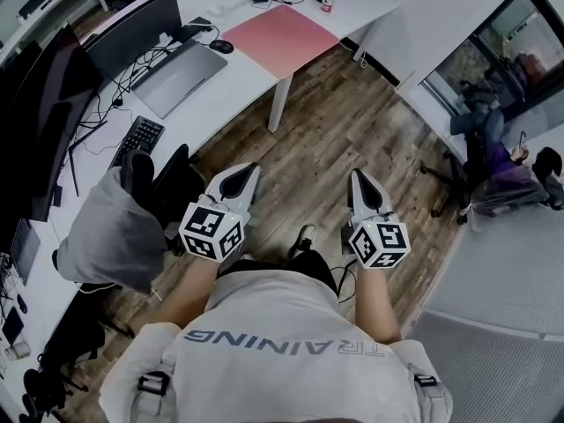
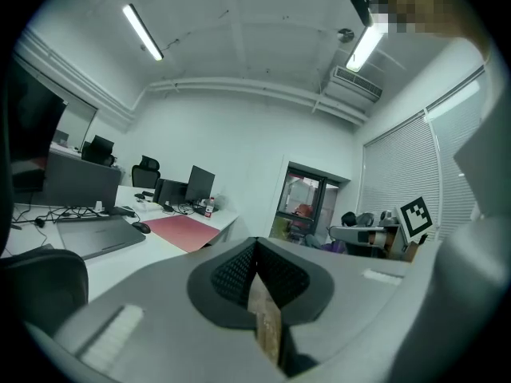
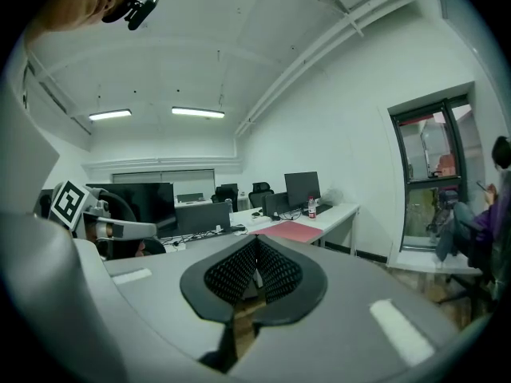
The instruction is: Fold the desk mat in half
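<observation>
In the head view, the pink desk mat (image 1: 282,38) lies flat and unfolded near the far end of the white desk (image 1: 238,86), one corner aimed toward the person; I cannot judge its long axis. Both forearms reach forward over the wooden floor (image 1: 335,122). The left gripper (image 1: 252,169) and right gripper (image 1: 357,176) point roughly level toward the desk, well apart from the mat. The shirt (image 1: 286,346) reads "TRAINING". In the left gripper view the jaws meet, with nothing between them. The right gripper view shows likewise: jaws together and empty, the mat ahead on the desk.
</observation>
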